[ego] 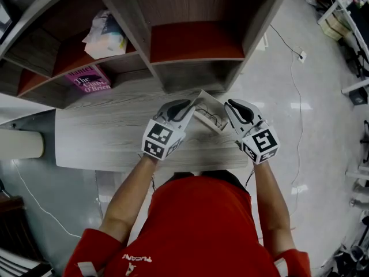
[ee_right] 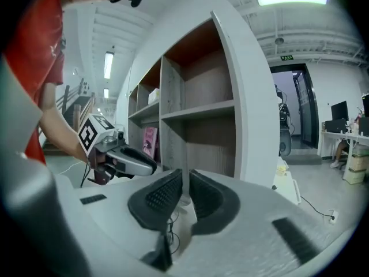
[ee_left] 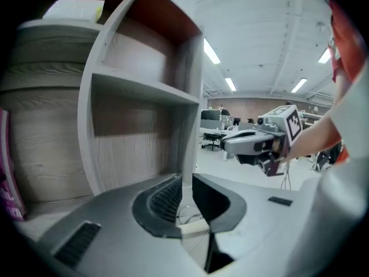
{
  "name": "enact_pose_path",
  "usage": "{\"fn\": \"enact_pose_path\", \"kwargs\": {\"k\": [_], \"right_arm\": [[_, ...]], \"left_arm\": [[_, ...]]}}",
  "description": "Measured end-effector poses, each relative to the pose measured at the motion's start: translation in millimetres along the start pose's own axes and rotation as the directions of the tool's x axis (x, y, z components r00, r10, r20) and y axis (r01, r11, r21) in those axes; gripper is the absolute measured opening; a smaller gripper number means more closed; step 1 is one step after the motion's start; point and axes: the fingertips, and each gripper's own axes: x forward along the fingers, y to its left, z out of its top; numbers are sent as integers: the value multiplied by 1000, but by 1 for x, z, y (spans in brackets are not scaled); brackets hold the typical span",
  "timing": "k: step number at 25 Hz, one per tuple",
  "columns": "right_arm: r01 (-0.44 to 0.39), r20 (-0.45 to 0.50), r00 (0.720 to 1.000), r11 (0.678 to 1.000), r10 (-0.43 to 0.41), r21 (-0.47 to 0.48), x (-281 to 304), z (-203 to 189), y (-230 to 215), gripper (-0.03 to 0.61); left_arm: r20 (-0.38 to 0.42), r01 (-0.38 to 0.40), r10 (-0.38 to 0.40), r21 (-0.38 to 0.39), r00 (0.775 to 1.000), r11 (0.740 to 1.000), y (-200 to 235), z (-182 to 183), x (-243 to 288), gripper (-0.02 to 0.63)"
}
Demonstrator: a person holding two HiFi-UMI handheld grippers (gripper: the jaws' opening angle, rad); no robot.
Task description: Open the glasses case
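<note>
In the head view a pale glasses case (ego: 209,109) hangs above the wooden tabletop (ego: 104,133) between my two grippers. It is hinged open, with thin-framed glasses (ego: 212,119) showing inside. My left gripper (ego: 190,105) is shut on the case's left edge; in the left gripper view its jaws (ee_left: 185,198) pinch a thin pale panel of the case (ee_left: 193,228). My right gripper (ego: 229,104) is shut on the case's right edge, and in the right gripper view its jaws (ee_right: 185,192) clamp the pale case wall (ee_right: 183,227). Each gripper view shows the other gripper, the right gripper (ee_left: 253,144) and the left gripper (ee_right: 124,159).
A wooden shelf unit (ego: 196,45) with red-backed compartments stands just behind the case. A pink book (ego: 89,79) and a crumpled white bag (ego: 106,34) sit in the left shelves. A cable (ego: 297,97) runs over the shiny floor at the right.
</note>
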Motion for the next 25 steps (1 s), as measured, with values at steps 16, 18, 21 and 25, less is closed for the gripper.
{"fn": "enact_pose_path", "kwargs": {"k": [16,18,21,25], "right_arm": [[9,184,983,999,-3,-34,-31,72,45,6],[10,192,981,1000,-5,-24,-33,73,47,5],[16,204,979,1000,-17,4,-37,74,48,5],[35,202,979,999,-38,15,-43,72,48,4]], "left_arm": [[385,-57,51,3,921,998,-25,106,-67,12],[388,-72,63,8,919,997,-27,113,-74,11],[381,-95,79,22,921,995,-29,116,-78,11],[383,-94,79,21,921,995,-32,115,-80,11]]}}
